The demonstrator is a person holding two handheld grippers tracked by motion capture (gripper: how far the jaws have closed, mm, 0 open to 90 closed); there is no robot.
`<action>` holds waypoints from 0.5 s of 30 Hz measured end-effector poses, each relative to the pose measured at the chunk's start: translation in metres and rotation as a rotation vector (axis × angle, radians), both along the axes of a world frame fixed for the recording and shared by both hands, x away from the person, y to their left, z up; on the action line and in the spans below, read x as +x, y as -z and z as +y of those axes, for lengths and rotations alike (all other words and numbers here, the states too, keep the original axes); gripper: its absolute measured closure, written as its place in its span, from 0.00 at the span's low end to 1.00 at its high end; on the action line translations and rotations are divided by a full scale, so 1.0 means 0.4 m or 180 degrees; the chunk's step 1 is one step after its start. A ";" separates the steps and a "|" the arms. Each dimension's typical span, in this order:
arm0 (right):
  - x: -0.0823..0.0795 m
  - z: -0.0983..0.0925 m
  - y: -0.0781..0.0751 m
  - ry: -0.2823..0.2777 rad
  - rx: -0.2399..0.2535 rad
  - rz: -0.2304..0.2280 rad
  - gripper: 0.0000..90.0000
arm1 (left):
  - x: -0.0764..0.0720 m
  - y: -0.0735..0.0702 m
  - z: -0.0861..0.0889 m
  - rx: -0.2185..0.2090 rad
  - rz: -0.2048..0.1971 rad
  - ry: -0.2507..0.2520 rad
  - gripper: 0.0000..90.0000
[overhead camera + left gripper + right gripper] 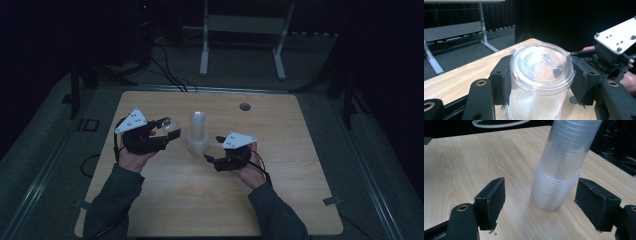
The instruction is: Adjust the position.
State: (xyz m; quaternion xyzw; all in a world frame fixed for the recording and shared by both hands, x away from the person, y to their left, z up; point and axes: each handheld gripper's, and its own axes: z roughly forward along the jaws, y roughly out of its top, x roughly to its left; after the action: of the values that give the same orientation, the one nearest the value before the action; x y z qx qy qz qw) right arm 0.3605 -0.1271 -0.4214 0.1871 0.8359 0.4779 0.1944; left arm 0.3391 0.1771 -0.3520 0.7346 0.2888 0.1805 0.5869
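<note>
Left gripper [540, 82]: jaws are clamping the clear cup [540, 82] by its sides, holding it lifted above the table [165, 200], apparently just separated from the stack.
Right gripper [541, 202]: jaws are standing open, gripping nothing, pads apart on either side of the cup stack [560, 170].
Cup stack: standing upside down mid-table, probably being kept within reach for steadying.

**Pale wooden table stood in a darkened room**

A light wood table [280, 200] with a round grommet hole [245, 106] sat on grey carpet [240, 70]. Behind it stood a white metal frame [245, 30], with black cables [167, 70] trailing across the floor.
</note>
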 end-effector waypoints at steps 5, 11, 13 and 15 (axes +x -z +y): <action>-0.004 0.006 -0.002 -0.0028 -0.0006 -0.0008 0.27 | -0.001 0.016 -0.002 -0.0029 0.0026 0.0029 0.46; -0.009 0.014 -0.006 -0.0078 0.0009 -0.0021 0.27 | -0.002 0.038 -0.005 -0.0084 0.0065 0.0083 0.46; -0.011 0.018 -0.006 -0.0106 -0.0003 -0.0025 0.27 | -0.001 0.045 -0.005 -0.0085 0.0077 0.0087 0.46; -0.011 0.018 -0.005 -0.0110 -0.0006 -0.0019 0.27 | 0.000 0.051 -0.005 -0.0102 0.0094 0.0093 0.46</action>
State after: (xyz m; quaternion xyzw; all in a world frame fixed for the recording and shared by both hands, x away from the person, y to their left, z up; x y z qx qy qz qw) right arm 0.3562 -0.1198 -0.4195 0.1710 0.8389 0.4810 0.1889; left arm 0.3391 0.1752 -0.3722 0.7318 0.2895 0.1565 0.5968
